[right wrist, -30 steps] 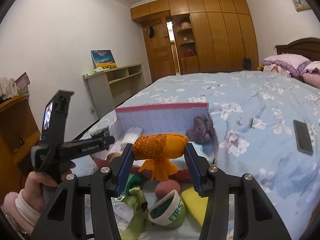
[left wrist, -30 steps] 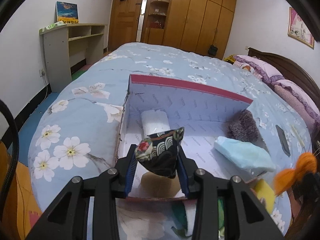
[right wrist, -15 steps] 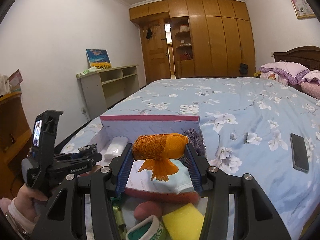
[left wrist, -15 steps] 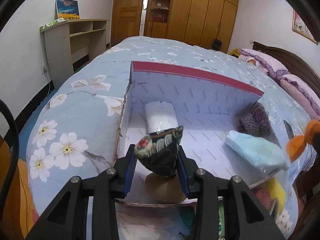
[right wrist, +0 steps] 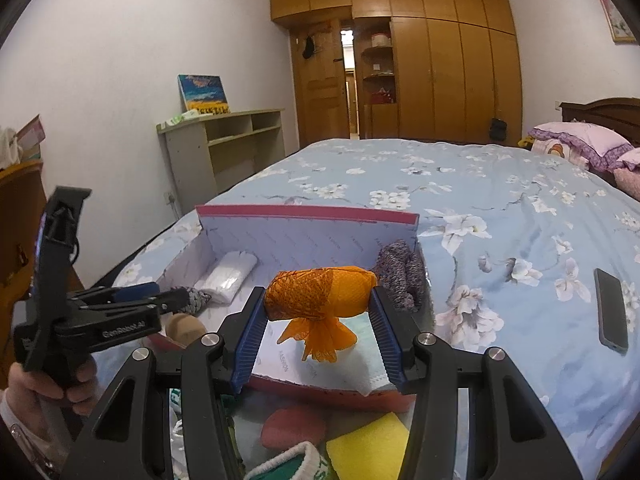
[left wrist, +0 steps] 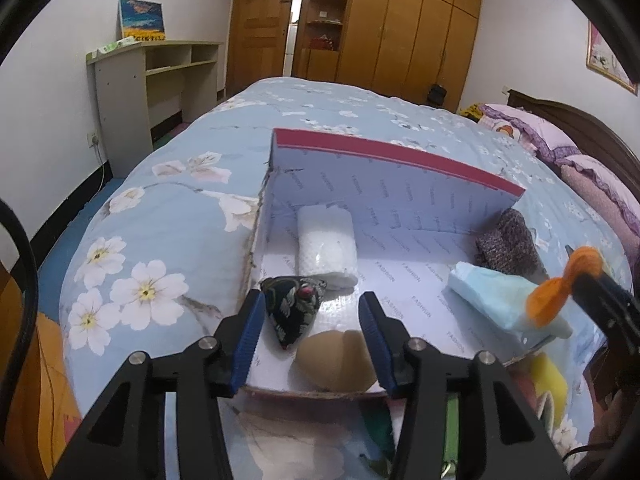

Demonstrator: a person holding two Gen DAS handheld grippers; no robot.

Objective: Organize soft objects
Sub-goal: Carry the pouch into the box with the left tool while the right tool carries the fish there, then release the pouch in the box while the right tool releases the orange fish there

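A white-lined box with a red rim (left wrist: 392, 152) lies open on the blue floral bed. My left gripper (left wrist: 311, 304) hangs over the box's near left corner, its jaws opening. A black floral pouch (left wrist: 292, 312) rests on the box floor between them, leaning on the left pad and apart from the right one. My right gripper (right wrist: 318, 296) is shut on an orange mesh bundle (right wrist: 320, 294), held above the box's near edge. In the box also lie a white roll (left wrist: 326, 246), a tan egg-shaped sponge (left wrist: 336, 360), a light blue packet (left wrist: 500, 300) and a purple knit piece (left wrist: 508, 246).
In front of the box lie a yellow sponge (right wrist: 368, 448), a pink sponge (right wrist: 294, 426) and a green-and-white knit band (right wrist: 296, 464). A black phone (right wrist: 610, 310) lies on the bed to the right. Pillows are at the far right, a shelf unit by the left wall.
The left jaws have spread and the black pouch has dropped from their grip onto the box floor. The right gripper has carried the orange bundle closer over the box.
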